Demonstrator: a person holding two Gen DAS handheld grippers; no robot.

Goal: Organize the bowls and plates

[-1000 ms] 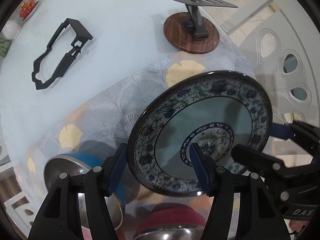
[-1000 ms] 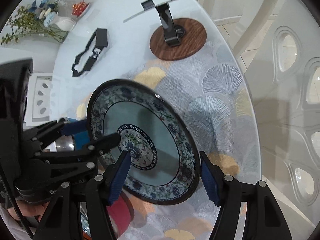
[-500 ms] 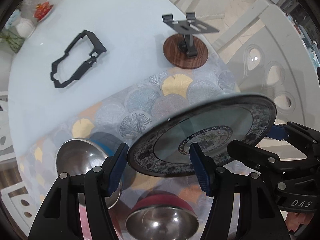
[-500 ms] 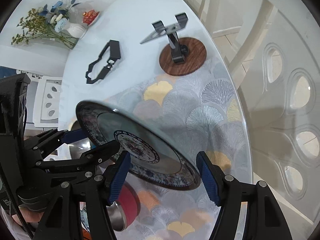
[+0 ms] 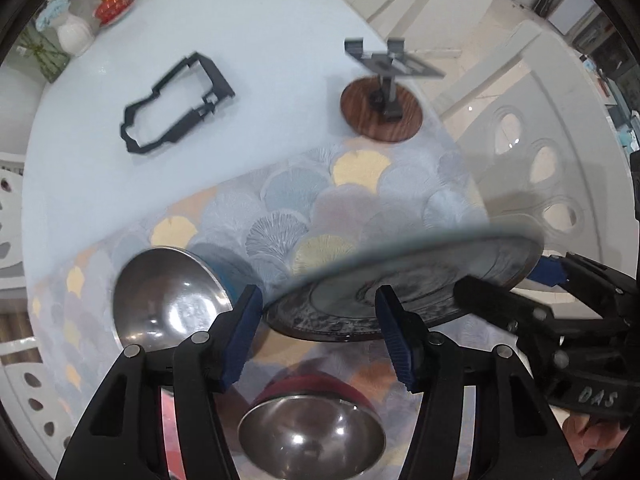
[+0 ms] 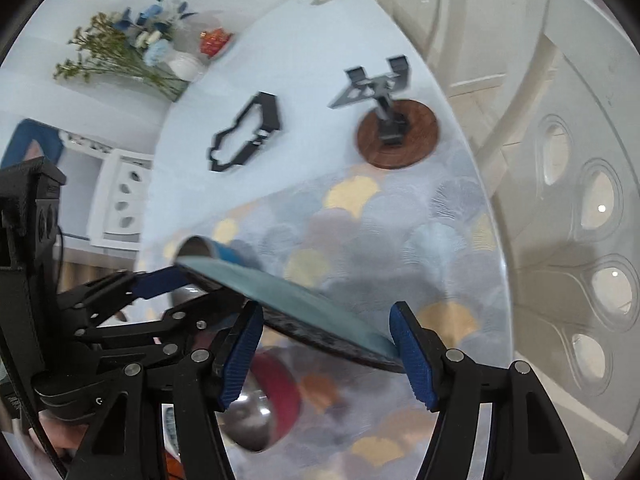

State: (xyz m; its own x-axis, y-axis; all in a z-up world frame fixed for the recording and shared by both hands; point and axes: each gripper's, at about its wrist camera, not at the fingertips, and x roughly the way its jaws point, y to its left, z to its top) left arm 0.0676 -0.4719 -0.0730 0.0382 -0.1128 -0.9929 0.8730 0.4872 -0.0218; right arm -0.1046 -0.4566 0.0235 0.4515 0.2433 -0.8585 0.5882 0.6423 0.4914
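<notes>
A blue floral patterned plate [image 5: 404, 280] hangs in the air, nearly level and seen almost edge-on. My left gripper [image 5: 320, 332] and my right gripper [image 6: 326, 348] each clamp its rim from opposite sides; the right gripper also shows in the left wrist view [image 5: 516, 284]. The plate appears tilted in the right wrist view [image 6: 288, 304]. Below it on the placemat stand a blue steel-lined bowl [image 5: 168, 304] and a red steel-lined bowl [image 5: 312, 424], both upright.
A patterned placemat [image 5: 320, 200] covers the near part of the round white table [image 5: 248, 60]. A black frame [image 5: 176, 104] and a phone stand on a wooden disc [image 5: 382, 112] lie farther back. A flower vase [image 6: 180, 64] stands at the far edge. White chairs [image 6: 580, 200] surround the table.
The plate was lifted and turned from nearly upright, face towards the cameras, to almost level. Both grippers rose with it, and more of the two bowls shows beneath.
</notes>
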